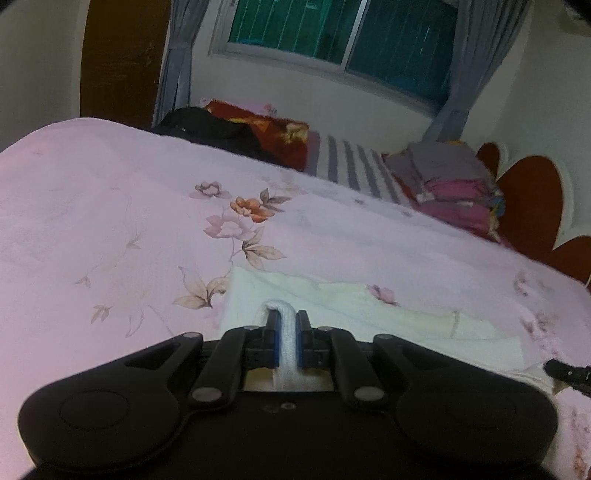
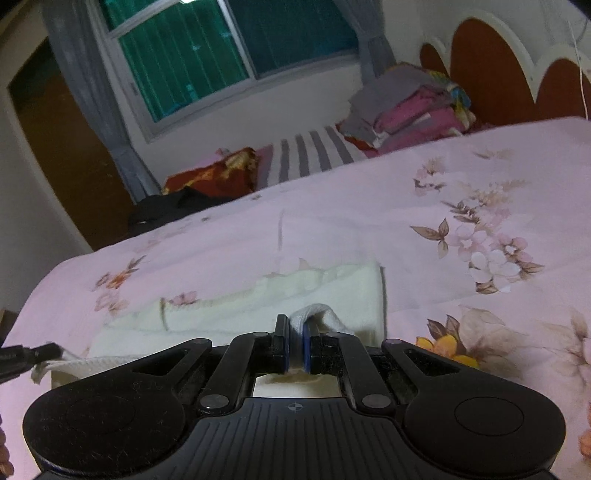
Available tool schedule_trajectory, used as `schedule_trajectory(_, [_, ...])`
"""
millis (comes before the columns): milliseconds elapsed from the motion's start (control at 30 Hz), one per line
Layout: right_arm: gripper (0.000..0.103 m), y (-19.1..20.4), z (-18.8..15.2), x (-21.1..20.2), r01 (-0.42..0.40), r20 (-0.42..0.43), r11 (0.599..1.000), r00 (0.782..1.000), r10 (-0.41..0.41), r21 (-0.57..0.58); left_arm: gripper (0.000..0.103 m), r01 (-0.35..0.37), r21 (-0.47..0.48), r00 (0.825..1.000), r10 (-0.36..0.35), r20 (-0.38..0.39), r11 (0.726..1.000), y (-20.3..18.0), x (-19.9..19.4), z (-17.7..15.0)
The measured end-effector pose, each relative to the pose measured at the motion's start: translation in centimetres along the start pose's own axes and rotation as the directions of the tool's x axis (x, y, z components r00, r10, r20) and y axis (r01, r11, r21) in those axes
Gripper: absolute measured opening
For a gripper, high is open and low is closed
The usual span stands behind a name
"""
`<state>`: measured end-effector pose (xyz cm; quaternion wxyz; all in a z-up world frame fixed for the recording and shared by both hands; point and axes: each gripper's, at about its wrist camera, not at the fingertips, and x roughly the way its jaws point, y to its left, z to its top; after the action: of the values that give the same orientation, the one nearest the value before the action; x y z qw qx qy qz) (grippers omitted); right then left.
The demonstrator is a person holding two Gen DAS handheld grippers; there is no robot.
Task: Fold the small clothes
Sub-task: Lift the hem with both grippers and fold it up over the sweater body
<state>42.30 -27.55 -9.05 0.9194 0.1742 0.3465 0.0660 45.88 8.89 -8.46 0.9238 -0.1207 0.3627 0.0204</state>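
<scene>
A small cream-white garment (image 1: 369,314) lies on the pink floral bedspread (image 1: 110,221); it also shows in the right wrist view (image 2: 258,306). My left gripper (image 1: 287,321) is shut on the garment's near edge, with white fabric pinched between its blue pads. My right gripper (image 2: 295,328) is shut on the other near corner of the garment. The right gripper's tip shows at the right edge of the left wrist view (image 1: 565,371). The left gripper's tip shows at the left edge of the right wrist view (image 2: 26,356), with fabric in it.
A stack of folded clothes (image 1: 454,184) sits near the red headboard (image 1: 528,199); it also shows in the right wrist view (image 2: 413,107). A red patterned blanket (image 1: 266,129) and dark clothing (image 1: 207,125) lie at the bed's far side below a window (image 1: 343,33).
</scene>
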Motion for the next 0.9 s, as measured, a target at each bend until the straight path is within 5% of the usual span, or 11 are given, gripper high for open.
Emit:
schedule_trajectory(133, [0.007,-1.0,0.7,2.9,0.021,-0.041,0.999,0.999,-0.019,0.038,0.013,-0.047,0.011,0.998,0.047,-0.043,0.999,-0.3,2.9,0.3])
schedule_trajectory(367, [0.009,-2.7,1.9,5.5,0.022,-0.079,0.994,0.997,-0.014,0.107,0.045,-0.129,0.044,0.992,0.129,-0.003,0.991,-0.2,3.9,1.9])
schedule_trajectory(400, [0.023,-2.8,2.1,5.6,0.021,-0.076,0.994,0.997,-0.013,0.109,0.052,-0.125,0.034,0.992,0.125,0.003,0.992,0.2,3.7,2.1])
schedule_trajectory(433, [0.053,-2.9,2.3,5.5,0.031,-0.066,0.993,0.998,-0.023,0.110,0.055,-0.118,0.024,0.993,0.117,0.014,0.993,0.4,3.6,2.4])
schedule_trajectory(500, [0.073,-2.9,2.8,5.3,0.044,-0.026,0.994,0.999,-0.042,0.099,0.058,-0.094,0.026,0.995,0.093,0.037,0.995,1.0,3.0,2.6])
schedule_trajectory(767, [0.073,-2.4,2.7,6.5,-0.005,-0.044,0.999,0.999,0.003,-0.032,0.054,-0.014,0.167,0.997,0.025,-0.068,0.986,-0.4,5.4,0.9])
schedule_trajectory(833, [0.049,-2.4,2.3,7.1,-0.013,-0.058,0.999,0.998,0.010,-0.045,0.047,-0.012,0.169,0.995,0.029,-0.096,0.986,-0.4,6.4,0.4])
schedule_trajectory(900, [0.041,-2.6,2.0,7.7,-0.026,-0.084,0.999,0.996,0.022,-0.044,0.038,-0.011,0.165,0.994,0.029,-0.105,0.986,-0.4,6.9,0.1])
